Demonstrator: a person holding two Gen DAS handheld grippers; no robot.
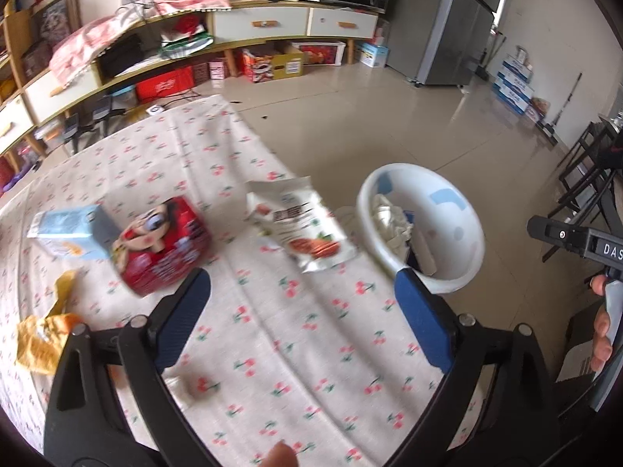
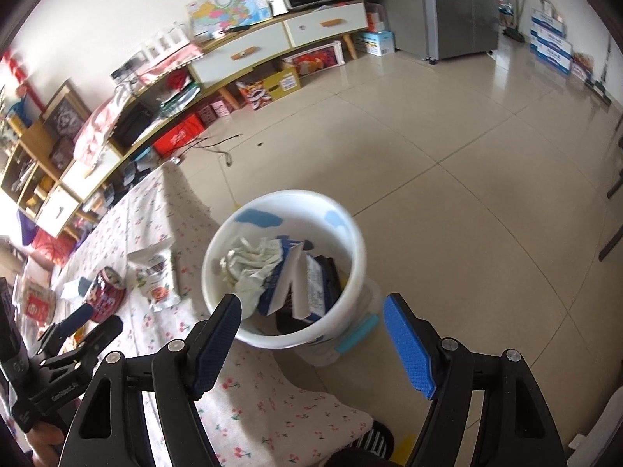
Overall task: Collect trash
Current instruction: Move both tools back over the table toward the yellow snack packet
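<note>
A table covered by a cherry-print cloth (image 1: 272, 330) is seen from above. The left gripper (image 1: 301, 292) is held over the cloth with its blue-padded fingers spread wide, nothing between them. Just beyond it lie a white snack bag (image 1: 300, 225), a red carton (image 1: 163, 245), a pale blue box (image 1: 68, 229) and a crumpled yellow wrapper (image 1: 41, 334). The right gripper (image 2: 311, 323), fingers likewise apart and empty, is poised above a white bin (image 2: 286, 268) beside the table edge, in which crumpled paper (image 2: 249, 262) and flattened packaging can be seen.

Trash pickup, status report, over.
Left gripper open, empty, above the tablecloth. Right gripper open over the bin. Snack bag, red box not yet binned. Nothing in the way.
</note>
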